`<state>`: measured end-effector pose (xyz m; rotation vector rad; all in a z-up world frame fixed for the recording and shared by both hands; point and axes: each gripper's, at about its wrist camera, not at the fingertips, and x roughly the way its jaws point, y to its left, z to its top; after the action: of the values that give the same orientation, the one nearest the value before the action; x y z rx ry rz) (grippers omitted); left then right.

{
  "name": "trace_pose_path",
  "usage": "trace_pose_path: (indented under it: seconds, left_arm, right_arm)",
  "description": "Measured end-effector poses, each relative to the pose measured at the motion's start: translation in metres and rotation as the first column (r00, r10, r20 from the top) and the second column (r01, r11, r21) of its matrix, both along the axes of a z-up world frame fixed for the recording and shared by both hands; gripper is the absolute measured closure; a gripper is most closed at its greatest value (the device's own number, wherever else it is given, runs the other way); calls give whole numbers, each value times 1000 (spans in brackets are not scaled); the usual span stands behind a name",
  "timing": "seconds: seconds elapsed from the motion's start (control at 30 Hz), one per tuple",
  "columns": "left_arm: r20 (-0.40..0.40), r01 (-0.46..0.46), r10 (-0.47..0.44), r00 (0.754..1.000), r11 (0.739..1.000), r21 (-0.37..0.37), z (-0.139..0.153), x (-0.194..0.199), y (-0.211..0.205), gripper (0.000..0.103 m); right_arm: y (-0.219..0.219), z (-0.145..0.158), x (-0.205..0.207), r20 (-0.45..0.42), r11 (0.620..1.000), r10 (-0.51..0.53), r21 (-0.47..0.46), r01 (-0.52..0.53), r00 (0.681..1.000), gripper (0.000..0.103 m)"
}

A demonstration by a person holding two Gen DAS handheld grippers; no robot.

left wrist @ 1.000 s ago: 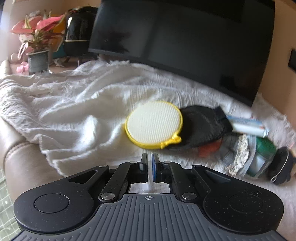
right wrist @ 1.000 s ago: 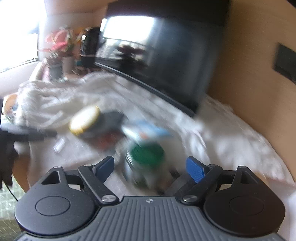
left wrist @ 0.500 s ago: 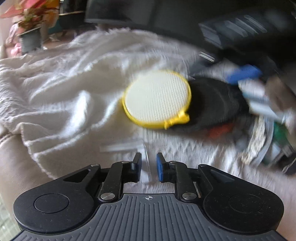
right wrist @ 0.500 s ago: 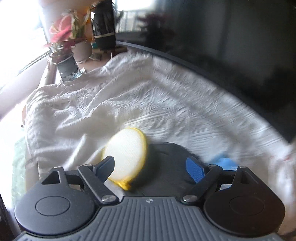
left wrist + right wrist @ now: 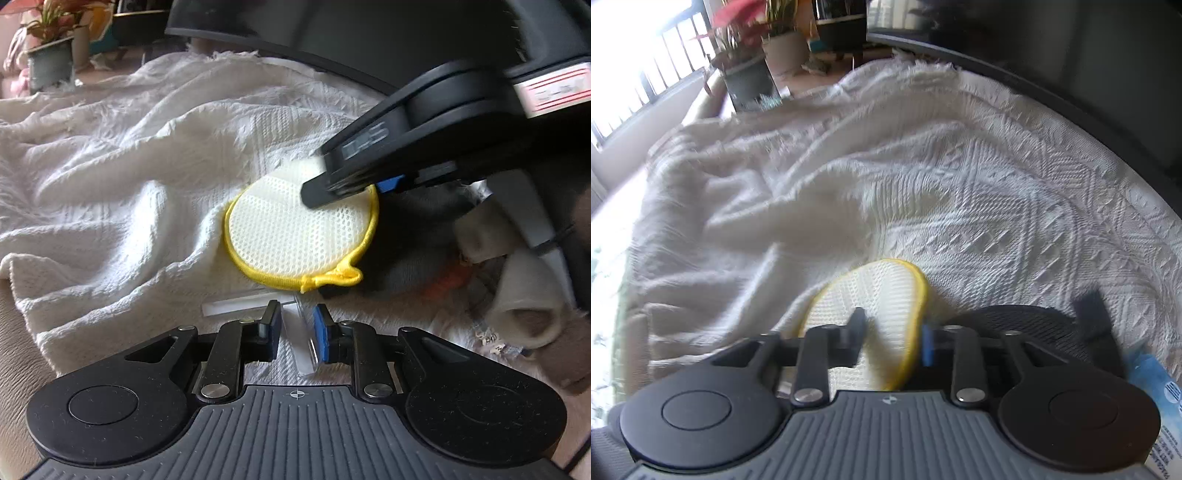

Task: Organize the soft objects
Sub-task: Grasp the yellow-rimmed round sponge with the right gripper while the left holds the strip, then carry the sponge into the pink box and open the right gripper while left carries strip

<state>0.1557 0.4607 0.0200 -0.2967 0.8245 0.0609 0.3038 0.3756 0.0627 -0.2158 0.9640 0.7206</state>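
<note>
One round yellow-rimmed mesh pad (image 5: 299,236) lies on the white knitted blanket (image 5: 110,177), partly over a dark mesh pouch (image 5: 1027,325). Its far edge is pinched by the right gripper (image 5: 892,343), whose jaws have just been closing. It should be lifted gently, clear of the pouch. A clear plastic strip (image 5: 306,343) is straddled by the left gripper (image 5: 295,334), narrowly parted.
</note>
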Motion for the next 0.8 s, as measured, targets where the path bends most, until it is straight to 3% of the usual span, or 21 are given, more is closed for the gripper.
trace_pose_path:
  seconds: [0.1,0.33,0.53,0.8]
  left_arm:
    - [-9,3,-3,1000,1000,25,2,7,-5,82]
    - [-6,20,-19,1000,986,166,2,13,-26,88]
    - [21,34,-37,999,990,136,11,3,-24,88]
    - [157,47,-63,986,993,105,55,-8,-18,88]
  right_arm:
    - [-10,16,1,-7,999,-11,33,11,1000,86]
    - [-36,70,-21,114,997,-19,79,10,993,89]
    - [-64,106,-28,160,992,-48,120,28,986,89]
    - [-88,141,-28,206,988,-97,136,70,974,89]
